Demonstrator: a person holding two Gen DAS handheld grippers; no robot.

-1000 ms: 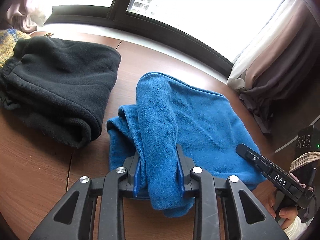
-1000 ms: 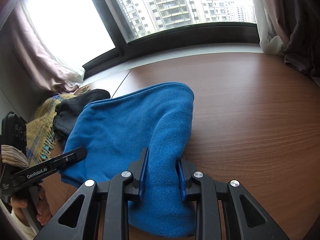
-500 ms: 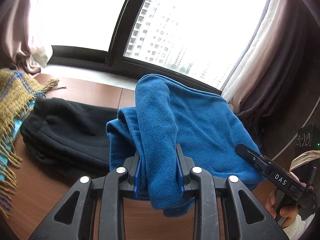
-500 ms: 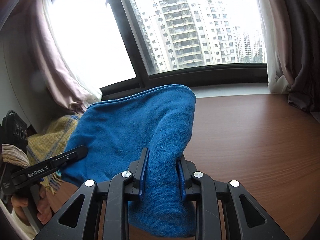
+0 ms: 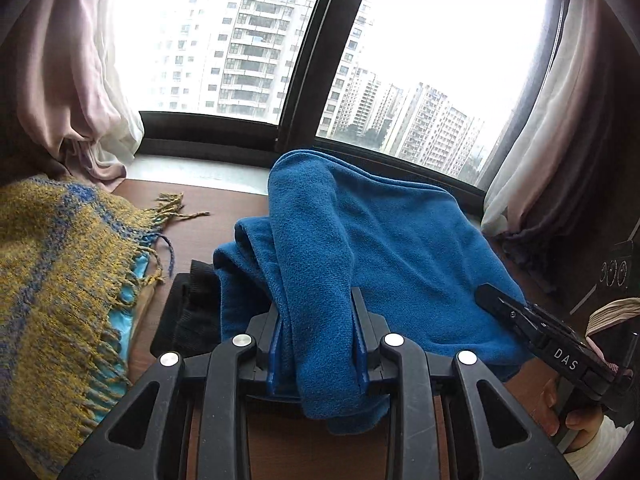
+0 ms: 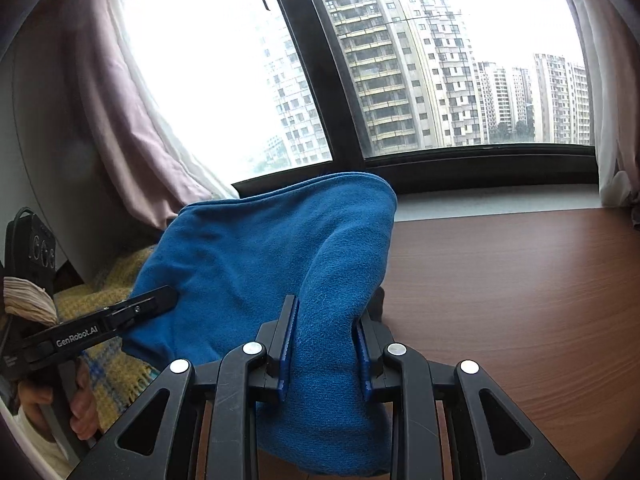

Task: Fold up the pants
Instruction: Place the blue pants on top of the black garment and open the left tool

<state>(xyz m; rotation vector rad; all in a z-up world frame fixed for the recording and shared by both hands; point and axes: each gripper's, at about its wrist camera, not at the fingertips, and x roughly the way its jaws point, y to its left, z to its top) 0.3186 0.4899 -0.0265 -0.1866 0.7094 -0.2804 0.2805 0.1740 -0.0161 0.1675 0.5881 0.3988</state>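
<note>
1. Window (image 6: 440, 60) with high-rise towers fills the background ahead of both grippers; pale curtains (image 5: 80, 80) hang at the sides, and a brown wood bench (image 6: 520, 300) runs below.
2. Your left gripper (image 5: 318, 344) is pinching a thick fold of the blue pants (image 5: 360, 248); cloth fills the gap between the blue pads, and a bit hangs below them.
3. Your right gripper (image 6: 326, 344) is clamped on the other end of the same blue pants (image 6: 260, 248), with cloth bulging up and forward between the fingers.
4. The pants are stretched between the two grippers, with the bunched top edge ahead of the fingers; I cannot tell whether the far part touches the bench.
5. In the left wrist view, the right gripper's tip (image 5: 532, 324) sits at the right edge of the pants, with your hand (image 5: 576, 420) under it.
6. A yellow-blue fringed scarf (image 5: 60, 280) lies left of the left gripper, on the bench.
7. A black garment (image 5: 188, 312) lies just left of the left gripper and is partly under the pants.
</note>
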